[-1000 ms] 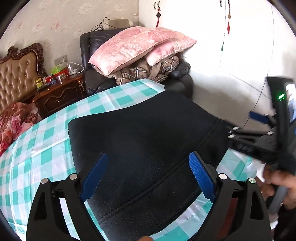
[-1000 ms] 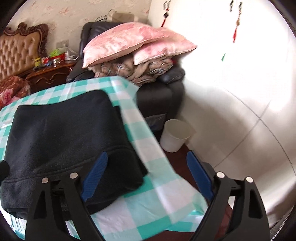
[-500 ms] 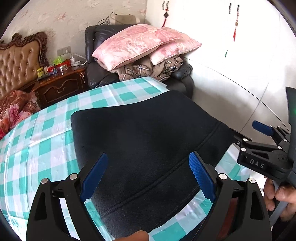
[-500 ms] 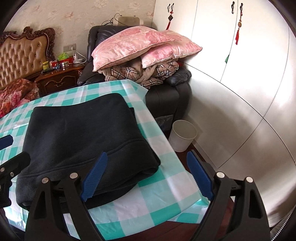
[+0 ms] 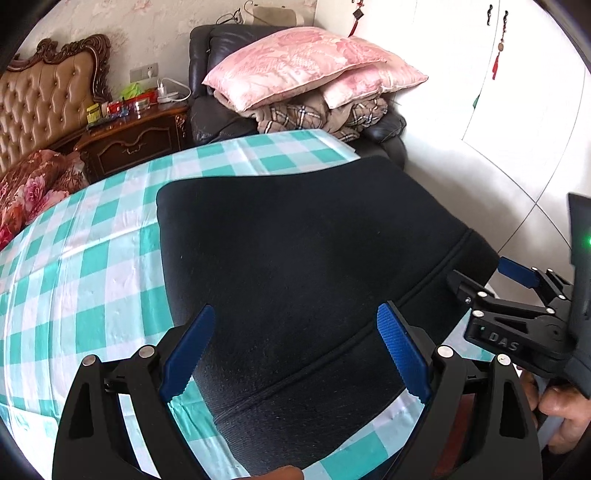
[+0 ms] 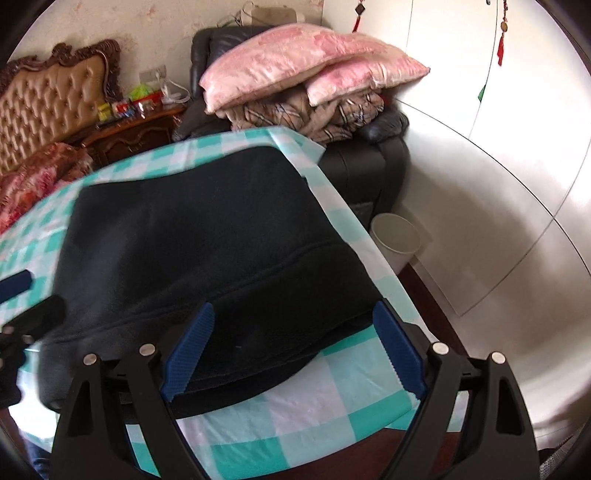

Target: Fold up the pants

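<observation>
Left hand-held gripper [image 5: 295, 350] and right hand-held gripper [image 6: 293, 350], jaws apart and empty, hover over the near hem of the black fleece pants [image 5: 306, 254], already folded into a pad at the near right corner of the checked-cloth desk [image 5: 92, 258]. Best pinch all layers at both near corners together.

The setting is a home bedroom, identified by a tufted carved headboard [image 5: 44, 99], a cluttered wooden nightstand [image 5: 140, 142], pink pillows [image 5: 295, 64] stacked on a dark armchair [image 5: 207, 110], floral wallpaper [image 5: 159, 22] and white wardrobe doors [image 5: 517, 110].
</observation>
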`<state>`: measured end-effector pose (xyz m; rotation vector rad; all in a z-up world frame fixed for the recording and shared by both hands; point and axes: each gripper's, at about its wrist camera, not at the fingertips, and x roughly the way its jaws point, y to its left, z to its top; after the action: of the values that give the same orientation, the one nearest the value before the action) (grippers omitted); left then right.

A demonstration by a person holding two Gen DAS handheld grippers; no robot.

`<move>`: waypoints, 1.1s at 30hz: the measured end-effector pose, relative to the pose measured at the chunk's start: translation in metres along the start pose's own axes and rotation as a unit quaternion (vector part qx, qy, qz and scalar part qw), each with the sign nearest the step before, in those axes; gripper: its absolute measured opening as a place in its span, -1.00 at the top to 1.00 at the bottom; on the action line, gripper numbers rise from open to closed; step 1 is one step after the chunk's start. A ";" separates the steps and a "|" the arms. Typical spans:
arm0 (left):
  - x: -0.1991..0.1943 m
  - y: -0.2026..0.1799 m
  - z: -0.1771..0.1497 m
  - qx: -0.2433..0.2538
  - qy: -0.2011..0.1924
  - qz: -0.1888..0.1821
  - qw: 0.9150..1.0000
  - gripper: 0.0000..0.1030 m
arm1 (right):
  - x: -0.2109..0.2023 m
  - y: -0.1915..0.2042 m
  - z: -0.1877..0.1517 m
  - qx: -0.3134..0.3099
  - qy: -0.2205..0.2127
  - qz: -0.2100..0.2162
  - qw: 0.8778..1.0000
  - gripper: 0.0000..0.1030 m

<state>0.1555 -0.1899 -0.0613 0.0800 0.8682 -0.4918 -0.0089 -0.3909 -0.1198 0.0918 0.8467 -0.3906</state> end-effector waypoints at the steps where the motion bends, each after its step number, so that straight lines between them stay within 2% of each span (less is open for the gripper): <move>1: 0.003 0.001 0.000 -0.003 0.004 -0.003 1.000 -0.68 | 0.004 -0.002 -0.003 0.004 0.004 0.003 1.000 -0.78; 5: 0.019 -0.006 0.021 -0.001 0.012 -0.028 1.000 -0.68 | 0.010 -0.013 -0.009 0.030 0.012 0.028 0.999 -0.85; 8: 0.055 -0.030 0.062 0.038 0.026 -0.055 0.997 -0.68 | 0.010 -0.015 -0.011 0.027 0.012 0.029 0.999 -0.86; 10: 0.084 -0.048 0.087 0.063 0.041 -0.058 0.995 -0.68 | 0.010 -0.015 -0.010 0.027 0.013 0.031 0.999 -0.86; 13: 0.136 -0.075 0.128 0.100 0.053 -0.020 0.993 -0.68 | 0.012 -0.015 -0.009 0.025 0.014 0.031 0.999 -0.88; 15: 0.162 -0.081 0.143 0.100 0.069 0.000 0.993 -0.69 | 0.012 -0.015 -0.008 0.024 0.014 0.030 0.999 -0.88; 16: 0.175 -0.084 0.149 0.098 0.079 -0.001 0.992 -0.73 | 0.013 -0.016 -0.008 0.025 0.014 0.026 0.999 -0.88; 17: 0.180 -0.086 0.151 0.100 0.082 0.007 0.992 -0.92 | 0.014 -0.017 -0.008 0.025 0.014 0.026 0.999 -0.88; 18: 0.184 -0.089 0.151 0.108 0.084 0.013 0.991 -0.92 | 0.014 -0.018 -0.009 0.028 0.014 0.029 0.999 -0.88; 24: 0.176 -0.078 0.153 0.089 0.072 -0.002 0.993 -0.92 | 0.014 -0.017 -0.009 0.028 0.016 0.033 0.999 -0.89; 28: 0.138 -0.070 0.141 0.077 0.046 -0.013 0.996 -0.91 | 0.011 -0.016 -0.007 0.028 0.018 0.029 0.999 -0.89; 33: 0.077 -0.045 0.098 0.058 0.025 -0.020 0.998 -0.91 | -0.001 -0.016 -0.010 0.026 0.016 0.023 0.999 -0.88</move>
<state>0.2465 -0.2850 -0.0491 0.1819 0.8913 -0.5798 -0.0229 -0.4033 -0.1250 0.1653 0.8640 -0.3676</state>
